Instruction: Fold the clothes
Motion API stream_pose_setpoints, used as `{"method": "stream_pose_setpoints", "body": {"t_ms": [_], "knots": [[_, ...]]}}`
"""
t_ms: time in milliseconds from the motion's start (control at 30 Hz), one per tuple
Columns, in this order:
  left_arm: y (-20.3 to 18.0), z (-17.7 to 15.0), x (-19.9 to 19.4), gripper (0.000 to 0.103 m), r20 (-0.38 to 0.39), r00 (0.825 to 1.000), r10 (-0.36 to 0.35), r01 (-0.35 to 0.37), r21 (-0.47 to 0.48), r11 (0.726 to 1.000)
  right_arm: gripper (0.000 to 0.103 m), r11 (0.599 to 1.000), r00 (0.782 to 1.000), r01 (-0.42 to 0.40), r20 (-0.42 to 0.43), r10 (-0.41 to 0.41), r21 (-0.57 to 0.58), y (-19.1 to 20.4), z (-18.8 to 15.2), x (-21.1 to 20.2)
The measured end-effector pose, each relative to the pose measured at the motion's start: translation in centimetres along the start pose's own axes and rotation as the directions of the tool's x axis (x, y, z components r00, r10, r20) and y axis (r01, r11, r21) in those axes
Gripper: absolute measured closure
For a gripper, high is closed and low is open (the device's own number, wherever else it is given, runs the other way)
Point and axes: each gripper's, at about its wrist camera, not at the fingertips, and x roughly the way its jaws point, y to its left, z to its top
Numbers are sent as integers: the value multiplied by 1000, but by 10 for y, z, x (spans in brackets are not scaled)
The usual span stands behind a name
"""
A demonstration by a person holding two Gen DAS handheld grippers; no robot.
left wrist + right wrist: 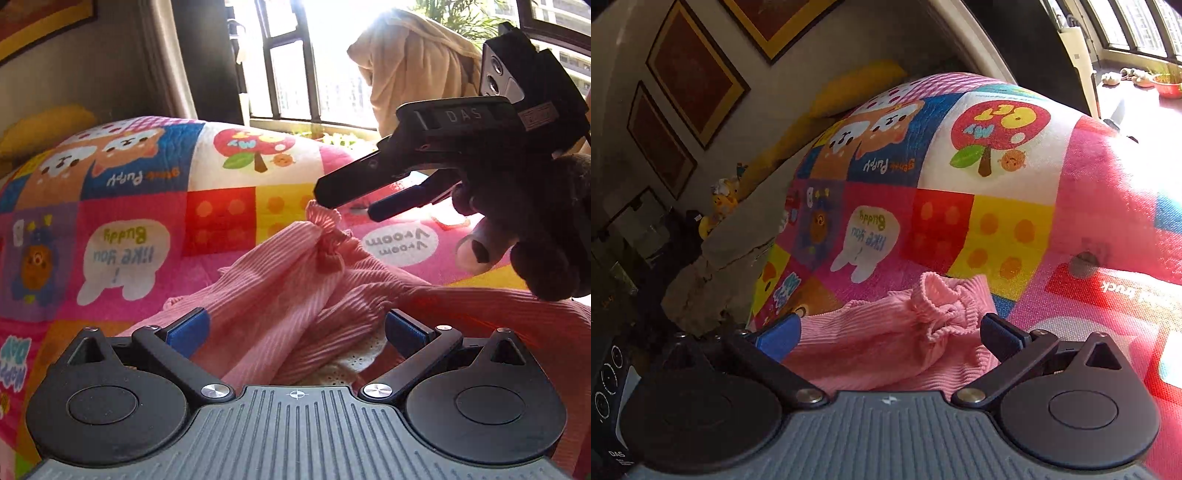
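Currently both my grippers are released: left gripper (pixel 295 328) straddles the pink ribbed garment (pixel 288 295), right gripper (pixel 890 328) flanks its ruffled cuff (pixel 942 310); quilt (pixel 997 155) lies bare beyond.

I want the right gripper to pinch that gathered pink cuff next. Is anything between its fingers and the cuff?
Nothing visible does. The right gripper stands open with the gathered cuff of the pink ribbed garment directly between and ahead of its fingers, on the patchwork quilt. From the left wrist view, its fingertip sits just above the cuff.
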Motion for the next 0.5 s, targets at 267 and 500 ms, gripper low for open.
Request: {"method": "stream_pose_setpoints", "body": {"t_ms": [267, 500], "knots": [[1, 16, 46, 0, -46, 987, -152, 152, 1, 988, 0, 921, 943, -253, -138, 303, 297, -35, 12, 60], [-18, 30, 74, 0, -57, 970, -237, 241, 68, 968, 0, 806, 850, -458, -82, 521, 376, -41, 24, 42]]}}
